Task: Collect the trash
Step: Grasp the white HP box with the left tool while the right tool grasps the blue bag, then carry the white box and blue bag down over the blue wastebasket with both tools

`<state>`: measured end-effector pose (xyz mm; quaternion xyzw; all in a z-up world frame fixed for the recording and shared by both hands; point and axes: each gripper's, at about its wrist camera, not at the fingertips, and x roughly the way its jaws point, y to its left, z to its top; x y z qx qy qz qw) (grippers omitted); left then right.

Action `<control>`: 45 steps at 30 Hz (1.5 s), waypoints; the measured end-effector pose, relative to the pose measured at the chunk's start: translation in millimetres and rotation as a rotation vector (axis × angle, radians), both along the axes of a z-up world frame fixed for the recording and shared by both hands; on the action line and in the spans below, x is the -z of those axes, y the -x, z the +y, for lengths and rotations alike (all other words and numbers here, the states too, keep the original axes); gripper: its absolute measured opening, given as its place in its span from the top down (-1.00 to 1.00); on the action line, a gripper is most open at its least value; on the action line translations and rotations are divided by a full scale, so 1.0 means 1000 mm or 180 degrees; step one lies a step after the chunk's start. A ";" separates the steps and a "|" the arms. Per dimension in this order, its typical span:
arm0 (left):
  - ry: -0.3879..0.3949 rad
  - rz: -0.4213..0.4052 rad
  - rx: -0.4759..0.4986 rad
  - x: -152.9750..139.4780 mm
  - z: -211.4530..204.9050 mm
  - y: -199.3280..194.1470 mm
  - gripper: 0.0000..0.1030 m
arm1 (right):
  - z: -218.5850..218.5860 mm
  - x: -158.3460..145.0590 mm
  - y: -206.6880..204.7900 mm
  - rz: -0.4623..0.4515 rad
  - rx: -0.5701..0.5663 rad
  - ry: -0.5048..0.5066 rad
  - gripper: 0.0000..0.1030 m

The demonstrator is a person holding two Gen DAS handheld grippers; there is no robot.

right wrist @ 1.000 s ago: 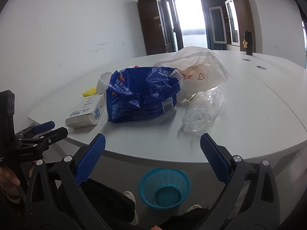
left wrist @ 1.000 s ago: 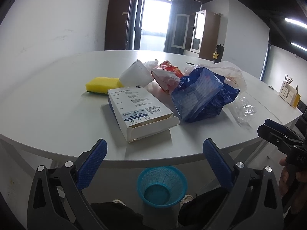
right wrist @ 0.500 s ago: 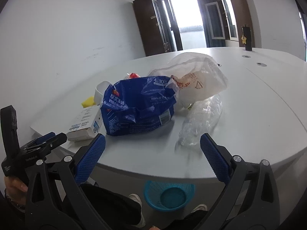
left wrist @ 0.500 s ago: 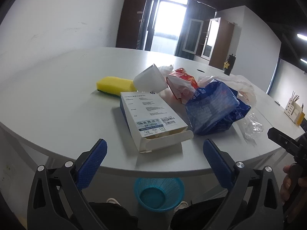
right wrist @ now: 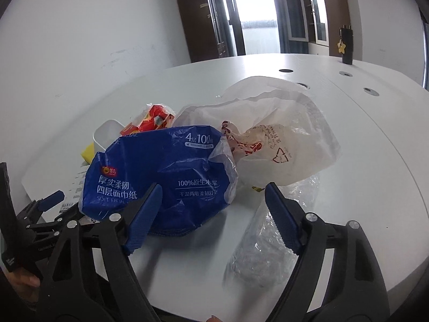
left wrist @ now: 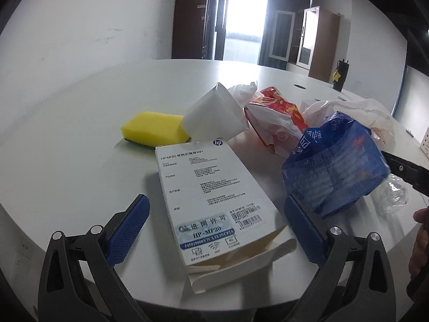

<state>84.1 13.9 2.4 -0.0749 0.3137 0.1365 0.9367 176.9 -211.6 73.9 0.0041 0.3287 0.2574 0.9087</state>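
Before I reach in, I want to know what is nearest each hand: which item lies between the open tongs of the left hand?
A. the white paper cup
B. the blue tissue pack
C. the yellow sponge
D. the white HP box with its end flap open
D: in the left wrist view the white HP box lies flat between the two blue pads, its opened flap towards the camera, untouched.

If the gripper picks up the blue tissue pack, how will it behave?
The blue tissue pack is crumpled, torn-open plastic film, so it will probably flop and crush. It looks mostly empty, so likely light. The glossy film may slip between the jaws.
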 end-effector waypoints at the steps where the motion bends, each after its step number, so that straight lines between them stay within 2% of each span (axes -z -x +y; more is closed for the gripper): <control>1: -0.0058 0.0031 -0.0010 0.002 -0.001 -0.004 -0.89 | 0.002 0.002 -0.003 0.0033 -0.0026 -0.0002 -0.37; 5: -0.0108 0.0075 0.0007 0.004 -0.003 -0.010 -0.88 | 0.010 0.008 -0.012 0.0150 -0.0082 -0.0013 -0.03; 7: -0.0115 0.0065 0.0044 0.004 -0.002 -0.009 -0.77 | 0.010 0.009 -0.012 0.0153 -0.0054 -0.0021 0.14; 9: -0.0078 0.0041 0.0044 0.003 0.001 -0.007 -0.74 | 0.011 0.009 -0.011 0.0151 -0.0073 -0.0043 0.29; 10: -0.0058 0.0038 0.0051 0.003 0.003 -0.005 -0.72 | 0.011 0.009 -0.010 0.0144 -0.0094 -0.0049 0.49; 12: -0.0026 0.0018 0.0060 0.003 0.007 -0.001 -0.70 | 0.011 0.007 -0.005 0.0103 -0.0105 -0.0058 0.59; 14: 0.0075 -0.0054 0.0051 0.001 0.013 0.006 -0.69 | 0.010 0.003 0.000 0.0027 -0.0111 -0.0078 0.81; 20: 0.0399 -0.0177 0.0072 -0.001 0.029 0.032 -0.68 | -0.002 -0.010 0.026 -0.0186 -0.0127 -0.0175 0.86; 25: 0.0418 -0.0286 0.0202 -0.009 0.023 0.064 -0.68 | -0.021 -0.016 0.062 -0.0304 -0.0101 -0.0255 0.86; 32: 0.0366 -0.0380 0.0444 -0.024 0.002 0.110 -0.68 | -0.040 -0.018 0.116 -0.0518 -0.0057 -0.0050 0.87; 37: 0.0355 -0.0317 0.0640 -0.019 -0.016 0.153 -0.67 | -0.056 -0.005 0.154 -0.0495 -0.0067 0.0058 0.88; 42: 0.0480 -0.0135 0.0832 -0.005 -0.030 0.181 -0.67 | -0.064 0.013 0.186 -0.0486 -0.0045 0.0192 0.88; 45: 0.0431 -0.0045 0.0948 0.008 -0.038 0.193 -0.67 | -0.062 0.030 0.200 -0.0530 -0.0045 0.0362 0.88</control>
